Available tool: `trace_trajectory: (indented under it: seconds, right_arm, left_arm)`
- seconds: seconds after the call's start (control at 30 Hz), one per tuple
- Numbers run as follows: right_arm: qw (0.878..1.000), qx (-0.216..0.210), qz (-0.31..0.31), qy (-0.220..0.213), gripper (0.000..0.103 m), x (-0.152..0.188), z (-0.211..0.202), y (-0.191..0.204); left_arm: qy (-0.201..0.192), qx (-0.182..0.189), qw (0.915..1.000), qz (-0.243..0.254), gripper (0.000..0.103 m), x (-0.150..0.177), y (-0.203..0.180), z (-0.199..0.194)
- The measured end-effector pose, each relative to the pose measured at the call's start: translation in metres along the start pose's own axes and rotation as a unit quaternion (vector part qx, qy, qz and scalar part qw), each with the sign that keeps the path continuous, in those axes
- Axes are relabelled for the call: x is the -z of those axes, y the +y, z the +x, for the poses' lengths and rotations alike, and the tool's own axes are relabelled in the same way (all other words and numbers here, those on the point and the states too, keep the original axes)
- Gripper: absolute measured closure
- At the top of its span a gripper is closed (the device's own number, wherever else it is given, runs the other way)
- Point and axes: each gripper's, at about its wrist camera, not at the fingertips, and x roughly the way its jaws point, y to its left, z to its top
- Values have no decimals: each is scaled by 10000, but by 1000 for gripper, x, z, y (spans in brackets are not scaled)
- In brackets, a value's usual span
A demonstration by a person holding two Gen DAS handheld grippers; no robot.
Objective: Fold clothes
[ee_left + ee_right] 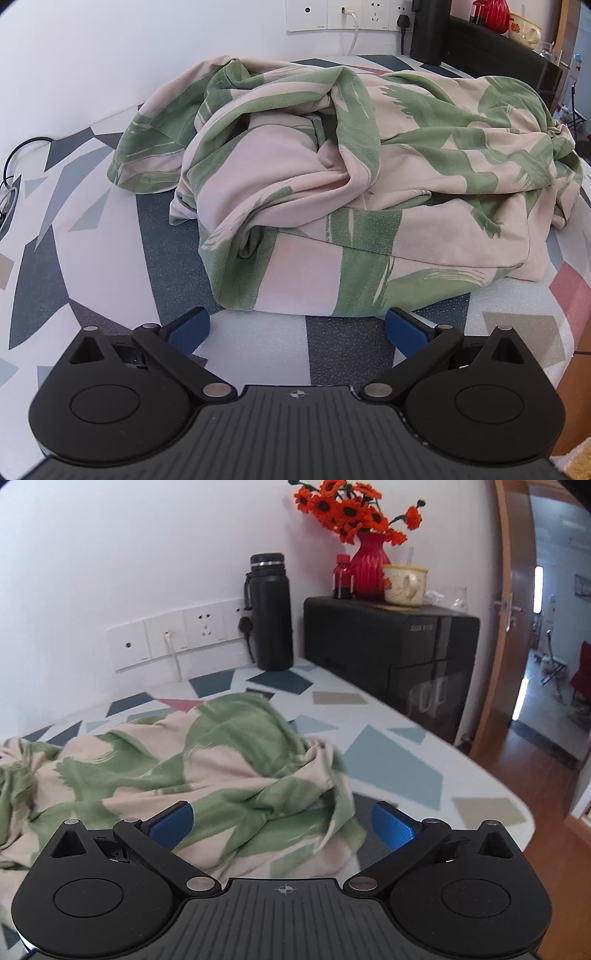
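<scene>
1. Because it lies bunched in a heap rather than spread flat, the garment (332, 177) covers much of the table (92, 236), so no edge sits ready to fold.
2. Ahead of the left gripper (297, 328) its near hem rests on the table, just beyond the tips; the jaws are spread with nothing between them, probably lined up to take that hem.
3. Under the right gripper (282, 825) a twisted corner of the garment (221, 760) passes between the blue pads (393, 829) without touching them; those jaws are spread too, holding nothing.
</scene>
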Motion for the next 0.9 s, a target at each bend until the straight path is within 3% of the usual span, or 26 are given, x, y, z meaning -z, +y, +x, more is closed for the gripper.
trace_trajectory:
  seconds: [0.1,0.4,0.53,0.7,0.9]
  right_arm:
    - [9993,-234,44,286,1,10,-3,5]
    - [9959,348,-319,769,1,43,6,24]
    - [9942,251,-130,1037,1,54,13,23]
    - [9928,368,-478,1037,1,61,13,36]
    - [9920,469,-355,1116,1,58,16,40]
  left_arm:
    - [-66,26,9999,-81,0,4,1,-1]
    - [-257,85,9996,-82,0,10,4,-2]
    - [-150,65,9998,-98,0,7,3,-2]
    - [-72,-2,9998,-191,0,5,3,-3]
    - [20,-33,9997,-237,0,3,3,-2]
